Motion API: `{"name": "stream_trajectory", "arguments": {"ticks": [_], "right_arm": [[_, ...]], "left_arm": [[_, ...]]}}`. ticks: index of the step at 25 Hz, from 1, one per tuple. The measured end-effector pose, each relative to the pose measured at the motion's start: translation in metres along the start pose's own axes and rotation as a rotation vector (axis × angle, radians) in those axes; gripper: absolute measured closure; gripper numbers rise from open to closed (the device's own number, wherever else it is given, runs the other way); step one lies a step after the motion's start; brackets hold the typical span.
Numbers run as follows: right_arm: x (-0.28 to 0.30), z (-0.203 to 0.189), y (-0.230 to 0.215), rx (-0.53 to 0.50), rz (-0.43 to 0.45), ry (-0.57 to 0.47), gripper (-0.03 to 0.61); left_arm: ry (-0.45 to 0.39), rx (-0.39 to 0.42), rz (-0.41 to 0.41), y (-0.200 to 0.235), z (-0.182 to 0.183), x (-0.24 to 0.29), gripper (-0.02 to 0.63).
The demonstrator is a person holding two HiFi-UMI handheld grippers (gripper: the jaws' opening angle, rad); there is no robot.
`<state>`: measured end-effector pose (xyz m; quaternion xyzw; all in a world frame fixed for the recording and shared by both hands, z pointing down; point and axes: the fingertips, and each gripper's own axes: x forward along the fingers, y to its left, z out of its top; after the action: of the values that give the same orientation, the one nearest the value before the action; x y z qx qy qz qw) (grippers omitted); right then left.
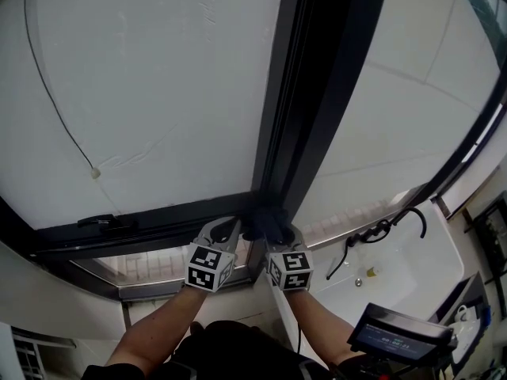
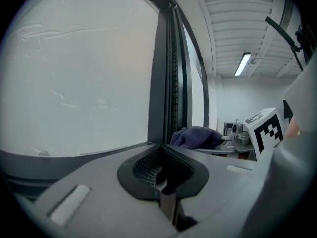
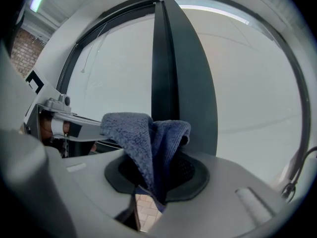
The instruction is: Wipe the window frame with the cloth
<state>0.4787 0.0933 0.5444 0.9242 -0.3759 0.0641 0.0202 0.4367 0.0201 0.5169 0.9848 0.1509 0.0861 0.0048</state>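
Observation:
A dark window frame runs across the head view, and its upright post [image 1: 305, 93] meets the bottom rail [image 1: 150, 220] just beyond both grippers. My right gripper [image 1: 277, 232] is shut on a dark blue cloth [image 1: 265, 222], bunched against the foot of the post. In the right gripper view the cloth [image 3: 148, 143] stands up out of the jaws in front of the post [image 3: 181, 83]. My left gripper [image 1: 223, 229] sits close beside it on the left, over the bottom rail. Its jaws are shut with nothing between them. From the left gripper view the cloth [image 2: 196, 136] lies just ahead to the right.
A thin cord [image 1: 59, 125] hangs down the left pane, and a small latch [image 1: 99, 222] sits on the bottom rail. Lower right is a white sink [image 1: 420, 267] with a black faucet [image 1: 380, 232]. A device with a screen [image 1: 392, 335] is near my right arm.

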Motion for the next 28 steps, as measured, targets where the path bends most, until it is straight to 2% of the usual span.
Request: {"name": "stream_trajectory", "arguments": {"ticks": [9,11,18,28], "right_arm": [[0.002,-0.001,0.0,-0.013,0.025,0.025,0.474],[0.0,-0.002,0.002,-0.01,0.032,0.029,0.474],[-0.02,-0.001,-0.002,0.021,0.109,0.018,0.474],[-0.01,-0.016,0.002,-0.035,0.258,0.048,0.474]], "left_arm": [[0.035,0.026,0.016,-0.008,-0.009,0.003,0.621],[0.028,0.008,0.02,-0.012,-0.007,0.004,0.621],[0.024,-0.034,0.073,-0.018,-0.011,0.004,0.621],[0.018,-0.087,0.157,-0.024,-0.026,0.003,0.621]]}}
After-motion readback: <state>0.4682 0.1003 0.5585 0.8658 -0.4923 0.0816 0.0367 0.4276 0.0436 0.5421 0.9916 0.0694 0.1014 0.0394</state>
